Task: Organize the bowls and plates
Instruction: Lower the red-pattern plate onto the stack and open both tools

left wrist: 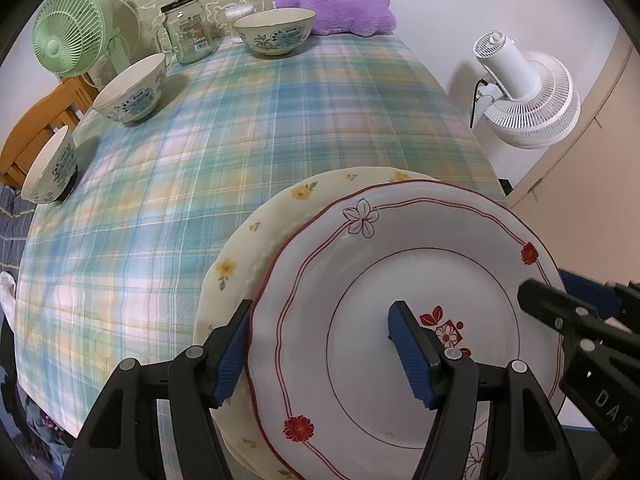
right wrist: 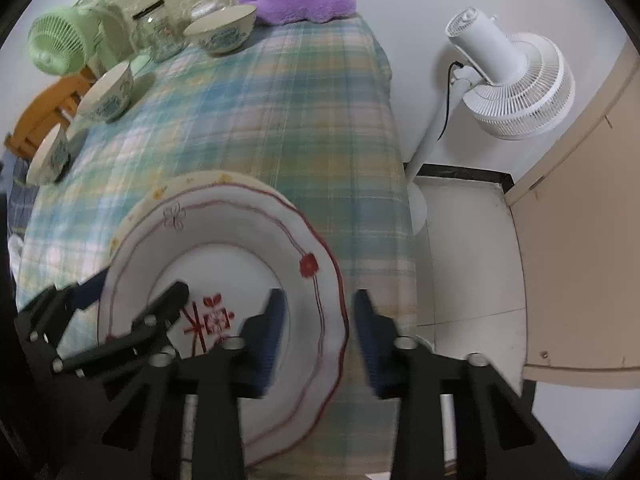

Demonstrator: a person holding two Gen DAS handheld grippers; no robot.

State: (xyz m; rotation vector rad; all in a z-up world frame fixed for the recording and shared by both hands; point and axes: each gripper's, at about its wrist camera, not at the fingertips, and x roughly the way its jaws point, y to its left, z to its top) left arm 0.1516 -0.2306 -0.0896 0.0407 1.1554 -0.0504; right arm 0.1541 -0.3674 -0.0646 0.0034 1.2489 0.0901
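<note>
A white plate with a red rim line (left wrist: 404, 264) lies on a cream plate with yellow flowers (left wrist: 256, 240) at the table's near right; both also show in the right wrist view (right wrist: 248, 240). My left gripper (left wrist: 320, 344) is open, its jaws astride the white plate's left rim. My right gripper (right wrist: 320, 320) is open, its jaws astride the plate's right rim; its finger shows in the left view (left wrist: 560, 308). Three blue-patterned bowls stand apart: far (left wrist: 274, 30), left (left wrist: 130, 90), near left (left wrist: 50, 168).
A plaid cloth (left wrist: 260, 120) covers the table. At the back stand a green fan (left wrist: 72, 34), a glass jar (left wrist: 186, 28) and a purple cushion (left wrist: 336, 8). A white fan (left wrist: 520, 92) stands on the floor to the right, by a beige cabinet (right wrist: 580, 240).
</note>
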